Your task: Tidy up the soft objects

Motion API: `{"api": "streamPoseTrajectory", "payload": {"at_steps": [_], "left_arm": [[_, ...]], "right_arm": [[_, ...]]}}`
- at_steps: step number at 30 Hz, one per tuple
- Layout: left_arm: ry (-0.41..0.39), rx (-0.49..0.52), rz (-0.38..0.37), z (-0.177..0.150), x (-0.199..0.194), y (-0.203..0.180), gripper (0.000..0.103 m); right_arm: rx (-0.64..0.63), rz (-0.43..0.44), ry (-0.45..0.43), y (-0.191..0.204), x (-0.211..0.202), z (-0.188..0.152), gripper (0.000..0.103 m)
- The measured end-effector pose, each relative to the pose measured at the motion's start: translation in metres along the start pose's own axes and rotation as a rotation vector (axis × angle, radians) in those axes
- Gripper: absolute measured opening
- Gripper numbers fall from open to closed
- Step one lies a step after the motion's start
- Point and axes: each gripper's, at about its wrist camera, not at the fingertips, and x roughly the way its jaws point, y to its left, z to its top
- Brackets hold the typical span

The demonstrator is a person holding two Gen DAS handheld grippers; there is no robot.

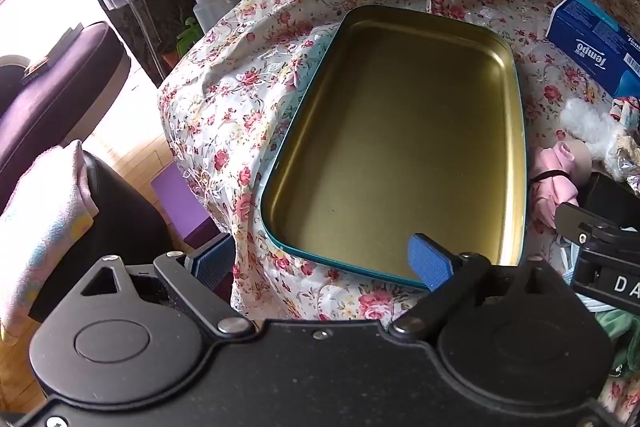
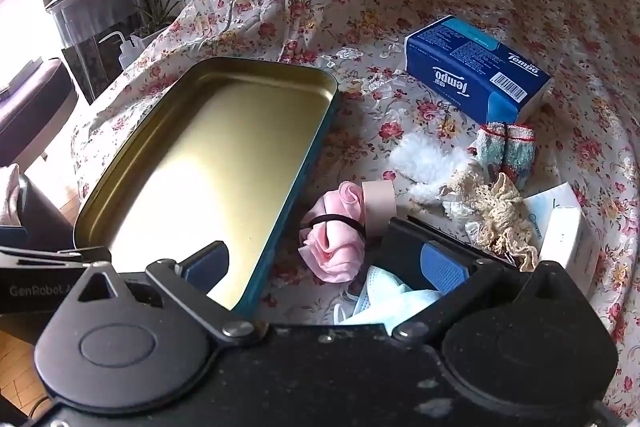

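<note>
An empty gold tin tray (image 1: 400,147) with a teal rim lies on the flowered cloth (image 1: 248,75); the right wrist view has the tray (image 2: 200,167) at its left. My left gripper (image 1: 320,263) hangs open over the tray's near rim, holding nothing. Right of the tray lie soft things: a pink cloth bundle (image 2: 336,239) tied with a black band, white fluff (image 2: 428,159), knitted socks (image 2: 506,147), cream lace (image 2: 504,215) and a pale blue face mask (image 2: 384,299). My right gripper (image 2: 326,267) stands open above the pink bundle and the mask, not touching them.
A blue Tempo tissue pack (image 2: 476,75) lies behind the soft pile, a beige tape roll (image 2: 378,203) beside the pink bundle, and a white box (image 2: 568,239) at far right. Left of the cloth-covered surface are a purple stool (image 1: 48,99), a squeeze bottle (image 1: 208,7) and plants.
</note>
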Motion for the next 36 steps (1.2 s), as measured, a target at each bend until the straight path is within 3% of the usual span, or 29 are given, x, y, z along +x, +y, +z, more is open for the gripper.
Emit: {"api": "streamPoseTrajectory", "payload": {"at_steps": [36], "left_arm": [[0.02,-0.001,-0.011,-0.0032,0.0035,-0.0027,0.091]], "right_arm": [[-0.009,-0.001,0.001,0.0023,0.0021,-0.0032,0.102]]}}
